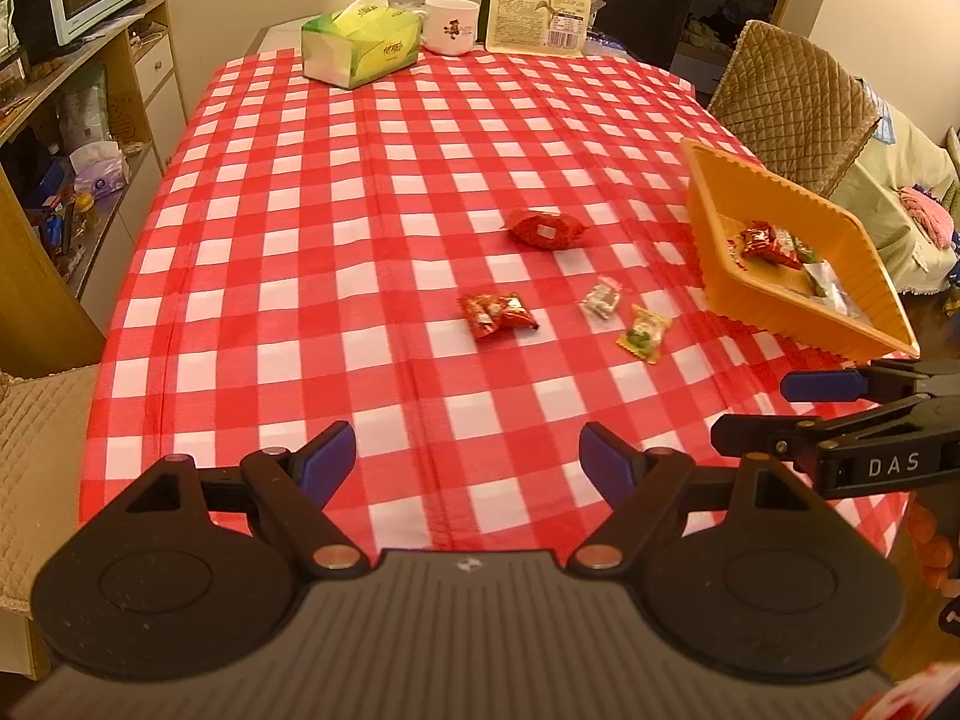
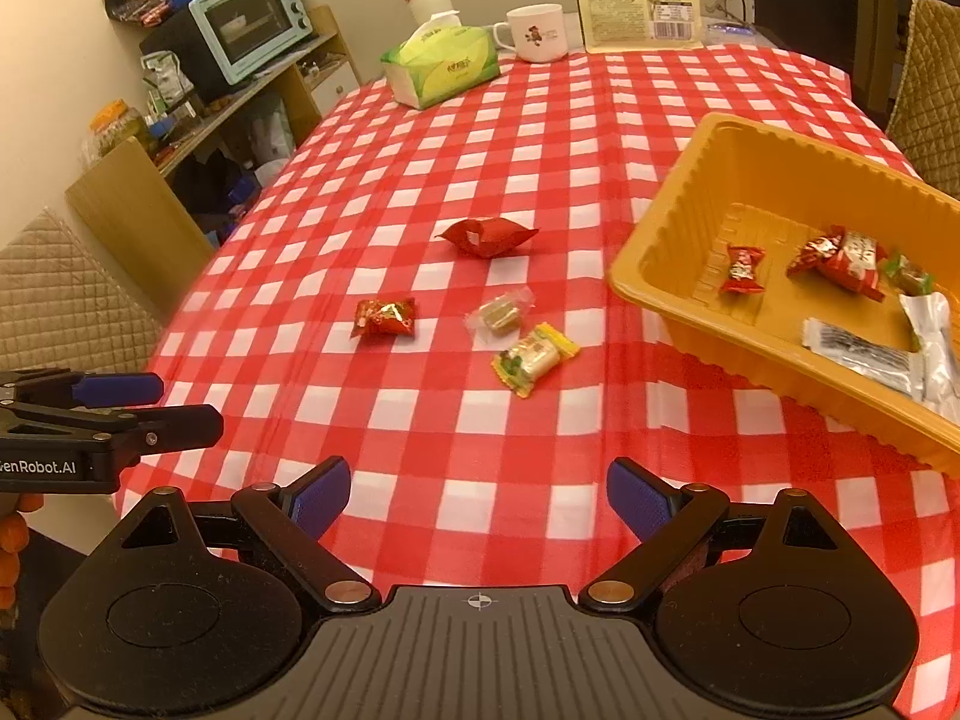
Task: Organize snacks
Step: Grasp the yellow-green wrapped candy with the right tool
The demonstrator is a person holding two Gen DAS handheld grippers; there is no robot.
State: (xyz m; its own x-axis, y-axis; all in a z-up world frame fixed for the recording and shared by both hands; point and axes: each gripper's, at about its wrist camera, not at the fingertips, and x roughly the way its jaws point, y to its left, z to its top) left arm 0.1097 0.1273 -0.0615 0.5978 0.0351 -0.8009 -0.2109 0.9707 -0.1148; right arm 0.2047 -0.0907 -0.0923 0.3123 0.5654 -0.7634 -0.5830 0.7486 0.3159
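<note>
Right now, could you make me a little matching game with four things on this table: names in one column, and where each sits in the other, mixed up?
Things:
1. tissue box
2. mug
3. big red packet
4. silver packet

Places:
A. inside the orange tray
B. far end of the table, just right of the tissue box
C. alone on the checked cloth, beyond the three small sweets
D. far left end of the table, with a tissue sticking out

Pairs: 1-D, 2-B, 3-C, 4-A
</note>
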